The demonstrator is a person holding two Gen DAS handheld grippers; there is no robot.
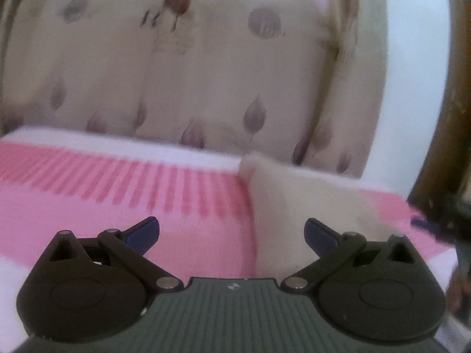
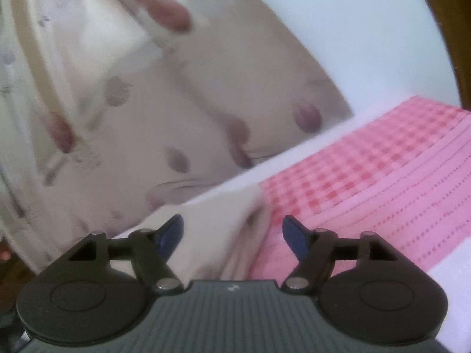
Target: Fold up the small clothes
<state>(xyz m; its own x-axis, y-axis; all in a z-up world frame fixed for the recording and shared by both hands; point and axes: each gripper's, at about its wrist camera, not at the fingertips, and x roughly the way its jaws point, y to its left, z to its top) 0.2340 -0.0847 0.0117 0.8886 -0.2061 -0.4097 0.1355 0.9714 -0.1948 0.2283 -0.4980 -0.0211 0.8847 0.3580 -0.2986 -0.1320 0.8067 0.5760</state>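
Observation:
A small cream garment [image 1: 309,206] lies folded on a pink checked cover [image 1: 117,206], near its far edge. My left gripper [image 1: 231,231] hovers over the cover with its jaws wide apart. Nothing is between its blue pads [image 1: 141,232], and the garment lies just ahead and to the right. In the right wrist view the same cream garment [image 2: 223,223] lies ahead of and under the gap of my right gripper [image 2: 232,232]. Its blue pads [image 2: 294,238] stand apart and do not press on the cloth. Both views are blurred.
Behind the cover's white far edge [image 1: 117,144] hangs cream fabric with purple leaf prints [image 1: 206,73]. A white wall [image 2: 338,29] is to the right. A brown wooden frame [image 1: 447,117] rises at the right edge, with a dark blue-tipped part [image 1: 432,226] below it.

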